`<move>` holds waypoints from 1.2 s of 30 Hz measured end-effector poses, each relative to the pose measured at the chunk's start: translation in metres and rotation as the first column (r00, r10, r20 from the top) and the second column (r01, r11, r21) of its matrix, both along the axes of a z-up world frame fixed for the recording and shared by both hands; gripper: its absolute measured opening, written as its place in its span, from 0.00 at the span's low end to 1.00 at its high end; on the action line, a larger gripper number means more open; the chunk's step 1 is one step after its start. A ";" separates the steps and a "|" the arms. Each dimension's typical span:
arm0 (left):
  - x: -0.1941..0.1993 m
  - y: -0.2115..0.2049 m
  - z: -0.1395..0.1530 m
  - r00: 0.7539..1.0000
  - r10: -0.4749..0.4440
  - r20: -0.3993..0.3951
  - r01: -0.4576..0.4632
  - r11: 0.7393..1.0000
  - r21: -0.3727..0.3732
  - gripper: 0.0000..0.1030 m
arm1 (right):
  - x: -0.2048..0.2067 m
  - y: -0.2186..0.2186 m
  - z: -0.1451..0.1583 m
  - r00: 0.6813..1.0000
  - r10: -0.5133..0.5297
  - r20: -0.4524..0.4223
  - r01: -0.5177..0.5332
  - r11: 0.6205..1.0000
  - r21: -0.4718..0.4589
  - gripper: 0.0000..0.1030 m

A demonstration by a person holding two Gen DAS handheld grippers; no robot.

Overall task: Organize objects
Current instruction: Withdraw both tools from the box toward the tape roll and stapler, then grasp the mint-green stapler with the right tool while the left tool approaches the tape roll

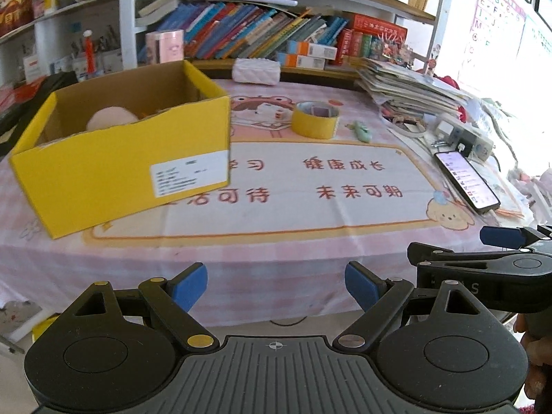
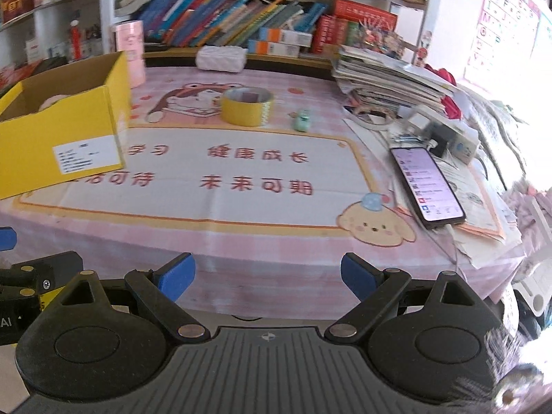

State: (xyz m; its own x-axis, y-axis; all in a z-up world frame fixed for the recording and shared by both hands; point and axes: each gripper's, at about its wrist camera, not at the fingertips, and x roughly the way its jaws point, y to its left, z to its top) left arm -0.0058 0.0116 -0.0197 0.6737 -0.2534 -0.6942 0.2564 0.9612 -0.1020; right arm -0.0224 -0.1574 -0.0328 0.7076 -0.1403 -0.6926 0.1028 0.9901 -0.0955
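We hold the left gripper (image 1: pixel 276 284) and the right gripper (image 2: pixel 267 281) side by side at the near edge of the table, both with jaws spread wide and nothing between the blue pads (image 1: pixel 191 284); we judge this a standby posture, since neither tool is near any object. The yellow cardboard box (image 1: pixel 120 158) stands open-topped on the left of the pink printed desk mat (image 1: pixel 310 207), placed, we judge, as the collecting container: its corrugated inner walls are matte brown, its outer faces smooth yellow, with a white shipping label on the front. A rounded pale pink item (image 1: pixel 110 119) already lies inside; its exact kind cannot be told. The objects left to organize sit well apart from the box, toward the far side of the mat: a roll of yellow tape (image 2: pixel 246 107), a broad, glossy ring lying flat with its core upward, and just to its right a small mint-green item (image 2: pixel 302 120), smooth and elongated, possibly a toy or clip. A smartphone (image 2: pixel 426 186) with a lit screen rests on loose papers at the right, beside a slanting stack of books (image 2: pixel 390 82).
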 end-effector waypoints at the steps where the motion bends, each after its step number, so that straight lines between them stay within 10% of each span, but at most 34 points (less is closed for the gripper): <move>1: 0.003 -0.003 0.000 1.000 -0.002 -0.001 0.002 1.000 -0.001 0.87 | 0.003 -0.003 0.000 1.000 -0.002 -0.001 0.002 1.000 -0.001 0.89; 29: 0.136 -0.095 0.003 0.997 0.065 0.039 -0.065 0.998 0.007 0.86 | 0.156 -0.095 0.010 0.997 0.071 0.016 -0.071 0.997 0.021 0.86; 36: 0.170 -0.113 0.001 0.994 0.106 0.042 -0.107 0.994 0.031 0.86 | 0.193 -0.116 0.001 0.995 0.104 0.006 -0.104 0.992 0.071 0.66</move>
State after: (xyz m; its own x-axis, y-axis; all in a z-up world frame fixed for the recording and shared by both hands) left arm 0.1639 -0.1010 -0.0186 0.7232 -0.1559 -0.6729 0.1557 0.9859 -0.0610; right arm 0.1705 -0.2732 -0.0319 0.7173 -0.0168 -0.6966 -0.0006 0.9997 -0.0247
